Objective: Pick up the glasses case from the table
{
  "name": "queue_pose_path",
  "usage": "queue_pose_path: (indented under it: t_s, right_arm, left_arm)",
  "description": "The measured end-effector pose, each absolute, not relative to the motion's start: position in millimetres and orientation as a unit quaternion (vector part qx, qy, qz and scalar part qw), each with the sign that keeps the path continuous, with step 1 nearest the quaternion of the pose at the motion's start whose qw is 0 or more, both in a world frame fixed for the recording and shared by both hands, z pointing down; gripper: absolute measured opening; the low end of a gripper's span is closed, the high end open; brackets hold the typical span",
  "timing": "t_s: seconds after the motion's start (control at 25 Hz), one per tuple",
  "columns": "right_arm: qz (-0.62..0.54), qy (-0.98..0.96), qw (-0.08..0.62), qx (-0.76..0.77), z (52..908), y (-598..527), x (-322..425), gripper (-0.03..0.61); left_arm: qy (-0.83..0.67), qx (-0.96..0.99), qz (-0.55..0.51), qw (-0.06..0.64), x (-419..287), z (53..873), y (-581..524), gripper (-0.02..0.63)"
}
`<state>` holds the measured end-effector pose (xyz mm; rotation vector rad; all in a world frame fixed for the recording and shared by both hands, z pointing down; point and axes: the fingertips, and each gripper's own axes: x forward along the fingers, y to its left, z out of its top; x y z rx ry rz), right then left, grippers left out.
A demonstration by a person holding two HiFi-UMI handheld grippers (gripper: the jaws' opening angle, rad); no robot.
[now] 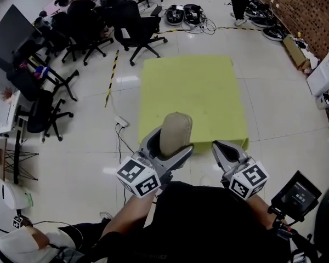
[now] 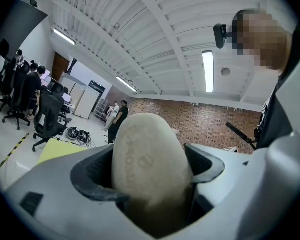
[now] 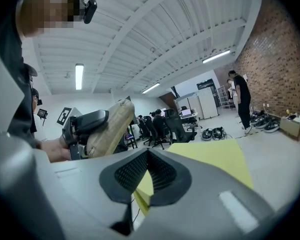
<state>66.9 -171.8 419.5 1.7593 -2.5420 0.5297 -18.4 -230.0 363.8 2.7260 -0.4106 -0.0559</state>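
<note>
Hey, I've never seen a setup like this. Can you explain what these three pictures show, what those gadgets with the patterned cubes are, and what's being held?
There is no robot here. A person holds a two-jaw tool, called a gripper, in each hand. The patterned cubes are parts of those grippers. One picture comes from a camera on the person's head, looking down. The other two come from cameras riding on each gripper, looking along its jaws. The left gripper is clamped on a beige glasses case, held up off the table. The right gripper is shut with nothing in it. I see nothing lying on the table's yellow-green top.
</note>
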Motion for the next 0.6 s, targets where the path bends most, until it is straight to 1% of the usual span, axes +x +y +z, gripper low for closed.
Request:
queue_pose_path:
  t_s: [0.32, 0.6]
  right_arm:
    - [0.176, -0.78, -0.012, 0.6, 425.9, -165.5, 33.8, 0.002]
    - [0.166, -0.769, -0.012, 0.617, 421.8, -166.3, 26.3, 0.002]
  left_arm:
    - [-0.105, 0.978, -0.012, 0.18, -53.9, 371.2, -225.2, 0.434]
    - [-0.087, 0.979, -0.009, 0.186, -53.7, 369.2, -231.3, 0.434]
